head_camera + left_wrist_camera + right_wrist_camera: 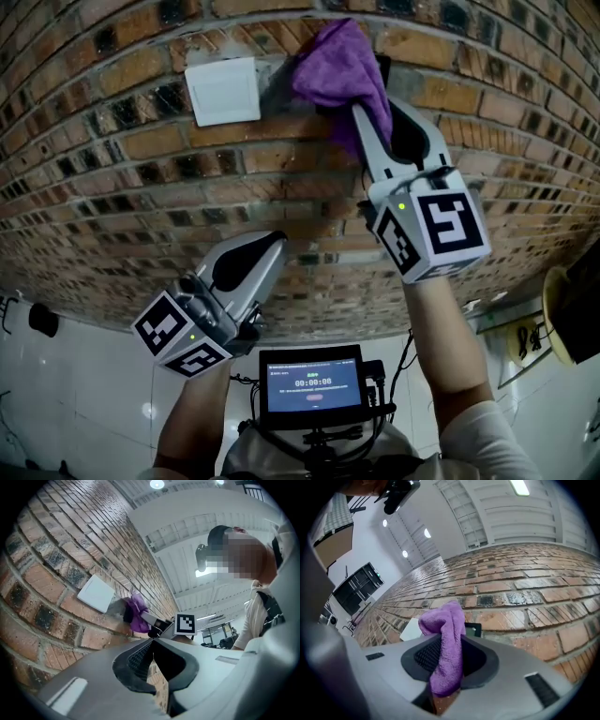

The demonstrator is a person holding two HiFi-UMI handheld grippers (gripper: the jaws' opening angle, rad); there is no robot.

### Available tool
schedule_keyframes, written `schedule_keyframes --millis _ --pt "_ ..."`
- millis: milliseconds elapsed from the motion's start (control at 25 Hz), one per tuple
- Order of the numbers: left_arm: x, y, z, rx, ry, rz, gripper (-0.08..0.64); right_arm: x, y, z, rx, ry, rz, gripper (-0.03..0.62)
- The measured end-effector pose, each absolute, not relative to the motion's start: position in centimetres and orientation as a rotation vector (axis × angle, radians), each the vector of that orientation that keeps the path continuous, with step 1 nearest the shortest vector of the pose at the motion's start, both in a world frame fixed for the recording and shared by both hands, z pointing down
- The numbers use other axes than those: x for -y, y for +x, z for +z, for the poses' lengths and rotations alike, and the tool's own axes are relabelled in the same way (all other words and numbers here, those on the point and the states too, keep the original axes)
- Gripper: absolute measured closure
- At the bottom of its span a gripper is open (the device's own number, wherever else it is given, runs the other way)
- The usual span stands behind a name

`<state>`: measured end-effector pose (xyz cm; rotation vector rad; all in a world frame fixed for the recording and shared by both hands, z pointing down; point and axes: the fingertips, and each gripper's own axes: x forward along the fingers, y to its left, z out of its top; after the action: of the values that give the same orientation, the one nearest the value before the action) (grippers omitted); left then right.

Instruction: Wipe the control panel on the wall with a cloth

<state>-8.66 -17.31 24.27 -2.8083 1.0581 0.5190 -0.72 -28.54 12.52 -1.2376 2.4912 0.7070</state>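
My right gripper [364,111] is raised to the brick wall [112,178] and is shut on a purple cloth [342,67]. The cloth [446,648] bunches over the jaw tips and presses against a small dark control panel [475,629], which is mostly hidden behind it. In the left gripper view the cloth [137,613] covers that dark panel [127,615]. A white square plate [223,91] sits on the wall just left of the cloth. My left gripper [270,244] hangs lower, away from the panel, shut with nothing between its jaws [151,644].
A grey mortar patch [276,86] lies between the white plate and the cloth. A small screen [312,382] with cables sits at the person's chest. White floor tiles [84,403] run below the wall. A yellow-and-black object [565,314] is at the right edge.
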Motion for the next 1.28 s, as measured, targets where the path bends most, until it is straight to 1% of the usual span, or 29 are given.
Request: schedule_keyframes --millis 520,880,1280 --pt "18.1 -6.6 24.5 -1.014 -2.835 0.493 0.572 29.5 3.8 13.1 -2.427 -1.345 0.690 0.480" --pt "18.6 -5.3 24.5 -0.979 -2.849 0.499 0.572 30.9 9.2 13.2 -2.351 -1.486 0.638 0.480" --pt "18.6 -4.6 24.4 -0.960 -2.864 0.503 0.572 31.0 12.5 13.4 -2.307 -1.575 0.627 0.480"
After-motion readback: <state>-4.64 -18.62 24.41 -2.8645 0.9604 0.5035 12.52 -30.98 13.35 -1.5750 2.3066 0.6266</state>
